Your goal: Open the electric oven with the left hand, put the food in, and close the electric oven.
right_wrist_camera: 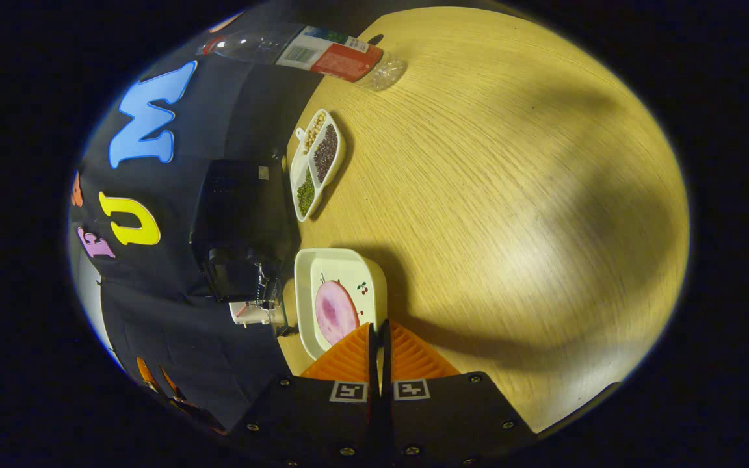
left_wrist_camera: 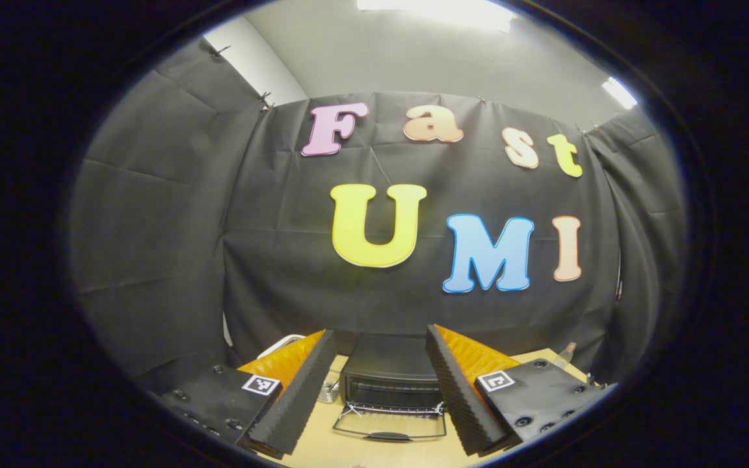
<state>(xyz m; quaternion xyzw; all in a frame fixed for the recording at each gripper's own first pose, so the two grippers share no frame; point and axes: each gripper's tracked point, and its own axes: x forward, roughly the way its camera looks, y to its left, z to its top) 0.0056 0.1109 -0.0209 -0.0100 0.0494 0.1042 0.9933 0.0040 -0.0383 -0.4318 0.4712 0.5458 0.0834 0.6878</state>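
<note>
- The desk [right_wrist_camera: 517,195] is a broad slab of pale wood with fine, even grain; soft shadows lie across it in the right gripper view.
- The oven [left_wrist_camera: 391,377] is a black, boxy metal case standing at the back of the desk against the cloth wall. In the left gripper view its door [left_wrist_camera: 389,426] hangs down flat, a glass pane in a thin dark frame with a bar handle at the near edge, and a wire rack shows at the mouth. The inside is too dark to make out.
- The left tongs [left_wrist_camera: 381,390] are spread wide, gripping nothing, and frame the oven from a distance. Their fingers [left_wrist_camera: 300,390] are wedge-shaped, orange ribbed plastic faced with dark ridged foam.
- The right tongs [right_wrist_camera: 378,338] are clenched, the two orange ribbed wedges pressed together at the near rim of the dish. Whether that rim is pinched between them cannot be told.
- The dish [right_wrist_camera: 342,302] is a white, square, rounded-corner tray with small cherry marks, lying on the desk beside the oven. The tongs cover its near edge.
- The food [right_wrist_camera: 335,312] is a flat pink oval lying in the dish.
- A white, three-part tray [right_wrist_camera: 317,166] holds pale, dark and green grains.
- A clear plastic bottle [right_wrist_camera: 322,55] with a red and white label lies on its side, far off.
</note>
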